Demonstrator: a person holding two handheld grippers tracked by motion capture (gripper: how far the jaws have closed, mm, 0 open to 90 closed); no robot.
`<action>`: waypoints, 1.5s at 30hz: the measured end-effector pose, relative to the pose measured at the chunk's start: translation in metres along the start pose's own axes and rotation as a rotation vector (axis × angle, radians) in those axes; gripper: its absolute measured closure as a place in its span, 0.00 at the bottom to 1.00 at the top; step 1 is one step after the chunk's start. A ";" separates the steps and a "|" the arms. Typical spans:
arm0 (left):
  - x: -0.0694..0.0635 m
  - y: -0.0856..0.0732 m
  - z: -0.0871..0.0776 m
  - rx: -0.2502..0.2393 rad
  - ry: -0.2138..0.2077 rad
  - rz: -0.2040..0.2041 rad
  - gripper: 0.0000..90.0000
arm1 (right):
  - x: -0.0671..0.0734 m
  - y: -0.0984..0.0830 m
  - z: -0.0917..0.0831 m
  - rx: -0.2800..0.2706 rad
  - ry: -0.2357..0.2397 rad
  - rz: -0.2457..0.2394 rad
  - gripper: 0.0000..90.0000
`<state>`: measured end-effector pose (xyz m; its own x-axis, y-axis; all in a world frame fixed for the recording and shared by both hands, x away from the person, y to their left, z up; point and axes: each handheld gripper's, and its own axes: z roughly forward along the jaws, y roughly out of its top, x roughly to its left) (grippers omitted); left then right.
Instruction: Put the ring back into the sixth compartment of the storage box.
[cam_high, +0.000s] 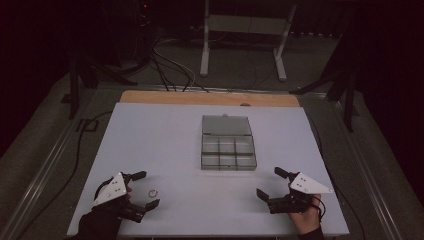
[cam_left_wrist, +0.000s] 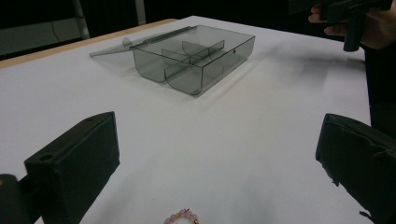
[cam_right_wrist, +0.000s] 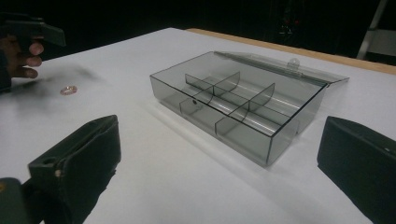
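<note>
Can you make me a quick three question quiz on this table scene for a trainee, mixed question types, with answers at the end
1. True or false: the box's lid is open.
2. Which gripper is nearer the bracelet? A) left gripper B) right gripper
3. Fill in: the box's compartments hold ____.

Key
1. True. The lid lies flat on the table behind the box.
2. A. The bracelet lies on the table between the left gripper's open jaws, touching neither.
3. Nothing. Every compartment looks empty in both gripper views.
</note>
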<state>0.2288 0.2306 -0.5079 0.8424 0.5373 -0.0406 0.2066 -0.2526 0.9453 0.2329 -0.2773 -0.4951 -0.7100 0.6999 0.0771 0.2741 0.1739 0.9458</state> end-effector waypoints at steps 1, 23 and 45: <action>0.000 0.000 0.000 0.000 0.000 0.000 0.01 | 0.000 0.000 0.000 0.002 0.003 0.002 0.00; -0.001 -0.001 0.002 0.020 -0.023 0.002 0.01 | 0.000 0.000 -0.002 -0.014 -0.012 0.004 0.00; -0.003 0.012 0.001 -0.006 0.014 -0.036 0.01 | -0.002 0.003 -0.004 -0.021 0.012 0.030 0.00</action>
<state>0.2288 0.2252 -0.4968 0.8276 0.5569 -0.0698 0.2331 -0.2280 0.9454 0.2323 -0.2806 -0.4915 -0.7092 0.6965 0.1091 0.2821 0.1386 0.9493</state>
